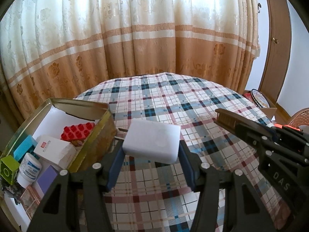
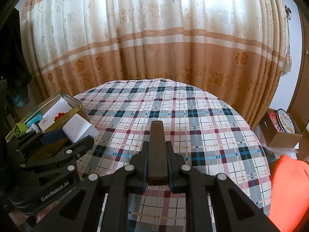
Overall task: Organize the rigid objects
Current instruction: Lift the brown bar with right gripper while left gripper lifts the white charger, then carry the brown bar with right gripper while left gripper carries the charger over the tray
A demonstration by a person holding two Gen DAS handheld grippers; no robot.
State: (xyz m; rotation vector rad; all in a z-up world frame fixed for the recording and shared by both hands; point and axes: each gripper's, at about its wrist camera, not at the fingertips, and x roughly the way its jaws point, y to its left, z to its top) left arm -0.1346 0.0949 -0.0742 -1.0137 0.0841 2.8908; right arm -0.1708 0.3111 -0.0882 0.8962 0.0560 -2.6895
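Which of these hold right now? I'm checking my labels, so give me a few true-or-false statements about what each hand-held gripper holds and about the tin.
1. The left hand-held gripper holds a white block. True.
2. The right hand-held gripper is empty. False: it is shut on a brown bar.
3. The tin on the left is empty. False: it holds a red brick, a white box and other items.
4. The white block is above the plaid cloth, outside the tin. True.
5. The tin's lid is closed. False: it is open on top.
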